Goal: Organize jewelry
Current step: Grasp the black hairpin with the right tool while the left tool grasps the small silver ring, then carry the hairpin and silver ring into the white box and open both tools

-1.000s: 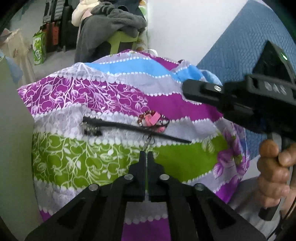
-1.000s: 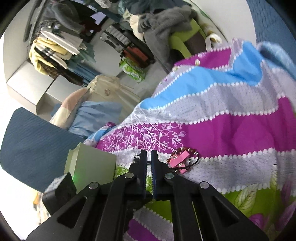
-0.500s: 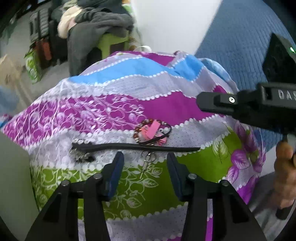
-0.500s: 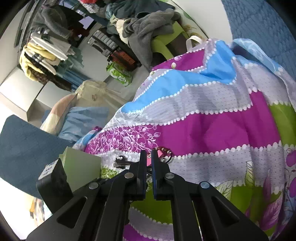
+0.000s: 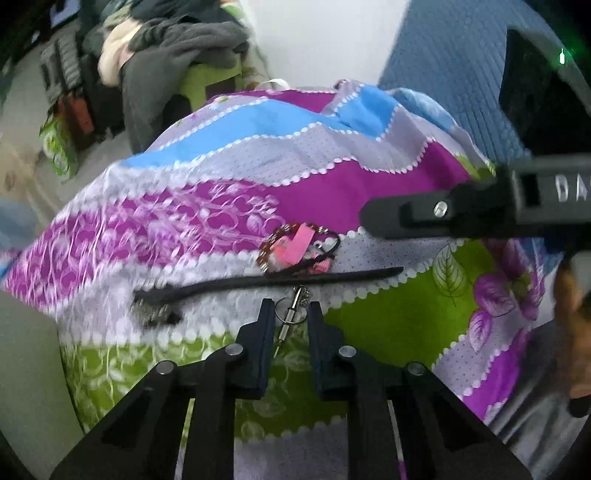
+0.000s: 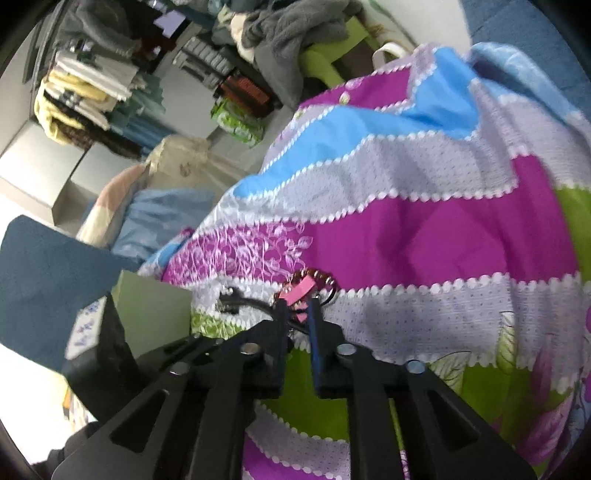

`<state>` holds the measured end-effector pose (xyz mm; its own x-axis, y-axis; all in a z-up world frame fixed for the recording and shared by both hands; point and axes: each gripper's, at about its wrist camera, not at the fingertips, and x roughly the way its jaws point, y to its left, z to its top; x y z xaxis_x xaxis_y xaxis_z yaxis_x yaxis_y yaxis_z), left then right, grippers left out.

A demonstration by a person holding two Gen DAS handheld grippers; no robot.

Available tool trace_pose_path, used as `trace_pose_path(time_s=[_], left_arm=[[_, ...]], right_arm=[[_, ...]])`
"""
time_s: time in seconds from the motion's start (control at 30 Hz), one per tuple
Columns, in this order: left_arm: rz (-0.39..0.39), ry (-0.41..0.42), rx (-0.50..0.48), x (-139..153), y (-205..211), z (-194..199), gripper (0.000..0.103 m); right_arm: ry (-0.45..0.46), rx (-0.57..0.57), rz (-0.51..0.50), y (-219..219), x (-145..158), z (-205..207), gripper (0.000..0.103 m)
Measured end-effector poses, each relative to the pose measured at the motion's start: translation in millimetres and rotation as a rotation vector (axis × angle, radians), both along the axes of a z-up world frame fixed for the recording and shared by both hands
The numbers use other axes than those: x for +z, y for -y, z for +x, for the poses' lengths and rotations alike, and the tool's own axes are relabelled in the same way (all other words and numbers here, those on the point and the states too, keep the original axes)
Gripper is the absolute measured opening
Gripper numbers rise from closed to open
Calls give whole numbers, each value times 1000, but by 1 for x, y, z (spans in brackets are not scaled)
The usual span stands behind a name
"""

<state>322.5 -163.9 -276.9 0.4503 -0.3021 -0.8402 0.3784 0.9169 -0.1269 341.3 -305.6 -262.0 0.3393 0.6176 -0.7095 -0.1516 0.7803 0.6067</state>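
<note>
**Left wrist view: both grippers over jewelry on a patterned cloth**

Left wrist view: the left gripper [image 5: 289,314] points down at a striped purple, green and blue cloth [image 5: 388,177]. Its jaws are closing with a small gap left, and a little metal pendant with a ring [image 5: 291,308] lies between the fingertips; the pads do not visibly press on it. Just beyond it a black cord [image 5: 266,280] stretches left to right across the cloth, with a dark clump at its left end. Beyond the cord lies a beaded bracelet [image 5: 273,240] with a pink tag [image 5: 297,242] on it. The right gripper reaches in from the right.

In the right wrist view, the right gripper [image 6: 297,314] has its jaws opening, tips either side of the pink tag at the near edge of the bracelet; nothing is visibly pinched. A pale green box [image 6: 155,310] stands to the left, beside the cloth. Piled clothes [image 6: 291,29] sit on a green chair far behind.
</note>
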Motion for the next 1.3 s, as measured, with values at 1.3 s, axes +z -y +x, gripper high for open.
trace_pose_path(time_s=[1.3], left_arm=[[-210,-51,202,34,-74,-78,16]], right_arm=[[200,358,-403,-119,-15,-20,22]])
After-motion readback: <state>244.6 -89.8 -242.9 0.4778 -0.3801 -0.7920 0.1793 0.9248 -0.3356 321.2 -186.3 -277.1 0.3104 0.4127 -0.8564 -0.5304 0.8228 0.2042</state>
